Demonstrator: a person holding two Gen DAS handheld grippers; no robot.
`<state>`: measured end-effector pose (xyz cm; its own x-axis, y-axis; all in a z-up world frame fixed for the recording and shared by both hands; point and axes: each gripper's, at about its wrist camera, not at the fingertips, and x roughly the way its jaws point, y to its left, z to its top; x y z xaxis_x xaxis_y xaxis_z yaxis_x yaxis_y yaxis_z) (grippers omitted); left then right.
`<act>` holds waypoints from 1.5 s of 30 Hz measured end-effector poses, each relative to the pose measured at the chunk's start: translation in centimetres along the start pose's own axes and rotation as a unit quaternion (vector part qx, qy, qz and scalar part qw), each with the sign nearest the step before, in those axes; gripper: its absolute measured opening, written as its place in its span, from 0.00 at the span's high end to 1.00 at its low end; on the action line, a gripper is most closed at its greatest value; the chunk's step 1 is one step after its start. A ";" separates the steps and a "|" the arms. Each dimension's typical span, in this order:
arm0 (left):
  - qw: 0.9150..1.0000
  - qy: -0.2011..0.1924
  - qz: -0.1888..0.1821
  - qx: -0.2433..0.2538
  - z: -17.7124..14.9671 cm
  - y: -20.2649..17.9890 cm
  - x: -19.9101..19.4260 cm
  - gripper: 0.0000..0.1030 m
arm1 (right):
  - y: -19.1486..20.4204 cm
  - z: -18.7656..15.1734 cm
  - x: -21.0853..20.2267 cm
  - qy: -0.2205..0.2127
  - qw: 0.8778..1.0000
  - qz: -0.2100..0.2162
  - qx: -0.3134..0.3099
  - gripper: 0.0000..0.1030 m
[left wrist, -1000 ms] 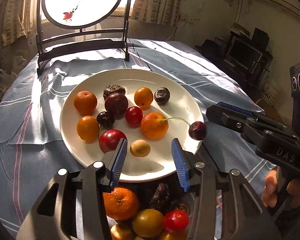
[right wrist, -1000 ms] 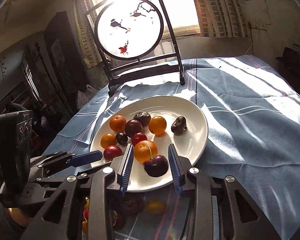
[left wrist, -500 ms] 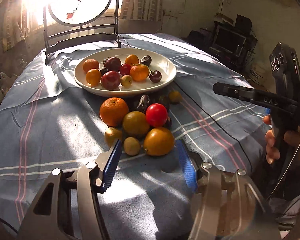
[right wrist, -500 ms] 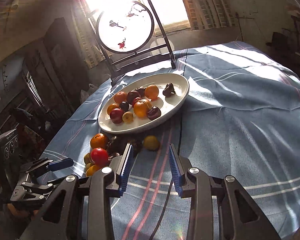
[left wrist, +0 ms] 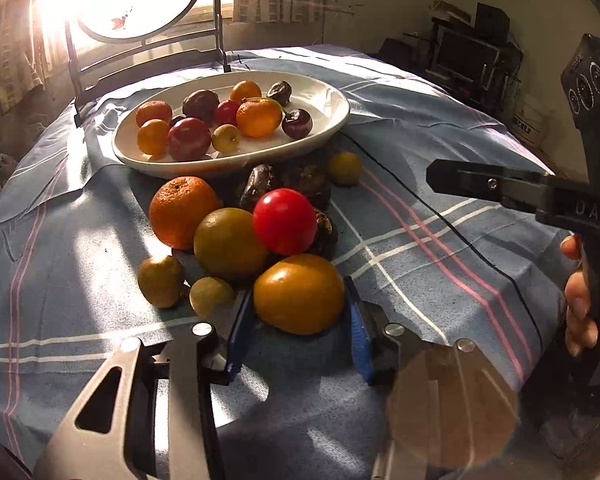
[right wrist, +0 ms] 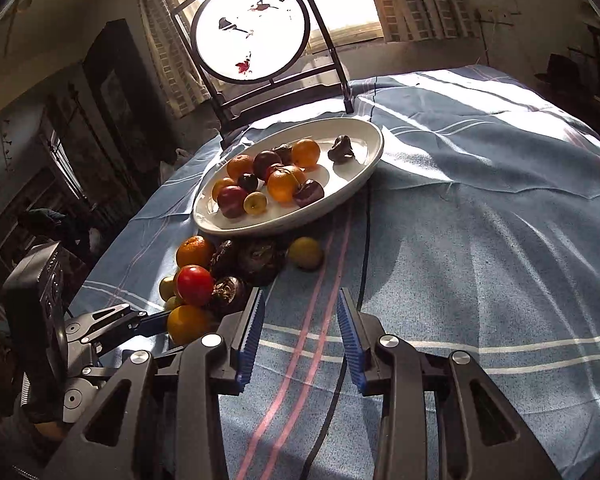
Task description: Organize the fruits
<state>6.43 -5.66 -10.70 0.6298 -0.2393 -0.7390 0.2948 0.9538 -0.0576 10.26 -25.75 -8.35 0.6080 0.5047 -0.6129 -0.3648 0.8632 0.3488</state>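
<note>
A white plate (left wrist: 332, 128) (right wrist: 364, 176) holds several fruits, among them a dark cherry (left wrist: 297, 123) (right wrist: 309, 193). In front of it a loose pile lies on the cloth: a mandarin (left wrist: 182, 212), a red fruit (left wrist: 285, 221) (right wrist: 195, 285), dark wrinkled fruits and small yellow ones. My left gripper (left wrist: 298, 300) (right wrist: 156, 320) is closing on the nearest orange fruit (left wrist: 299, 294) (right wrist: 186, 323), its blue pads touching both sides. My right gripper (right wrist: 300, 300) (left wrist: 432, 176) hovers open over the bare cloth, right of the pile, with nothing in it.
A blue checked cloth (right wrist: 480, 260) covers the round table. A black stand with a round painted screen (right wrist: 250, 28) rises behind the plate. One yellow fruit (right wrist: 306, 253) lies apart by the plate's near rim. A hand (left wrist: 578, 300) holds the right gripper's handle.
Both grippers drew back from the plate toward the table's near side. The cherry left the right gripper and lies on the plate. The left gripper dropped to the pile and narrowed around the orange fruit.
</note>
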 end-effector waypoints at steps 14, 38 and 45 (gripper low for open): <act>0.997 -0.033 -0.025 -0.060 -0.7 3.1 -4.3 0.60 | 0.9 4.0 7.5 0.078 0.997 -0.023 0.006 0.75; 0.998 -0.030 -0.026 -0.044 10.2 3.9 0.0 0.60 | 0.5 10.4 3.7 -0.007 1.000 -0.019 -0.014 0.75; 0.997 0.003 -0.023 -0.074 11.1 4.8 3.0 0.50 | 0.2 11.3 6.2 0.001 1.000 -0.024 -0.010 0.58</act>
<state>17.72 -3.80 -5.73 0.6133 -0.2826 -0.7375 0.2133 0.9584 -0.1899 21.92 -22.31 -4.13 0.6234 0.4630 -0.6300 -0.3494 0.8858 0.3053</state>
